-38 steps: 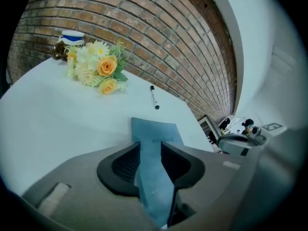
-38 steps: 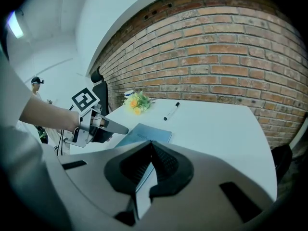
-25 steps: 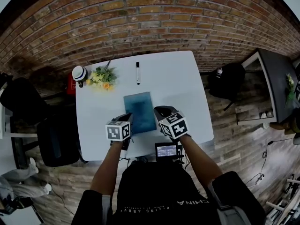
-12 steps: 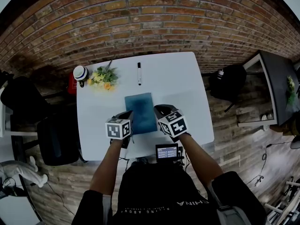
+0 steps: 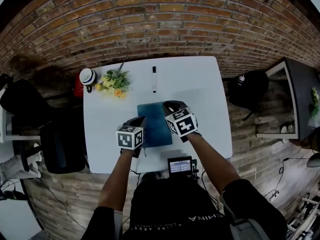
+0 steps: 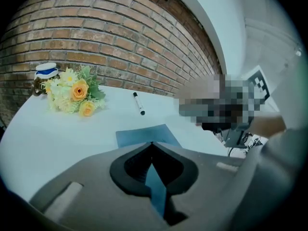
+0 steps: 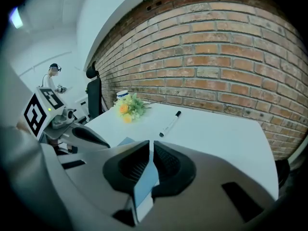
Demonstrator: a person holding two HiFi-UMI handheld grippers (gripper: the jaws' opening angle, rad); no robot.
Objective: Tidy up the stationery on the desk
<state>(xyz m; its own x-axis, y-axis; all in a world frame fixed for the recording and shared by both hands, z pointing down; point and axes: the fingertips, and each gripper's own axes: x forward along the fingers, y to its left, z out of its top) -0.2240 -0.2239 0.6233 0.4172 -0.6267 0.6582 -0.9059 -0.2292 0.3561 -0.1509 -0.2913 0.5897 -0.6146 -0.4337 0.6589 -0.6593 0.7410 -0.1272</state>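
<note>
A blue notebook (image 5: 154,126) lies in the middle of the white desk (image 5: 200,99). My left gripper (image 5: 141,125) is shut on its left edge; a strip of the blue notebook (image 6: 144,135) runs between the closed jaws of the left gripper (image 6: 152,147). My right gripper (image 5: 170,107) is at the notebook's far right corner, and in the right gripper view this gripper (image 7: 149,147) is shut on a thin blue leaf with a white edge. A black-capped white marker pen (image 5: 154,79) lies farther back, with the same pen (image 6: 138,103) (image 7: 169,123) showing in both gripper views.
A yellow flower bunch (image 5: 116,82) and a lidded jar (image 5: 88,77) sit at the desk's far left corner. A small screen device (image 5: 179,165) hangs at the near edge. A brick wall (image 5: 150,19) backs the desk. A black chair (image 5: 62,144) stands at the left.
My right gripper has moved away from me along the notebook's right edge to its far corner. The left gripper has stayed at the left edge.
</note>
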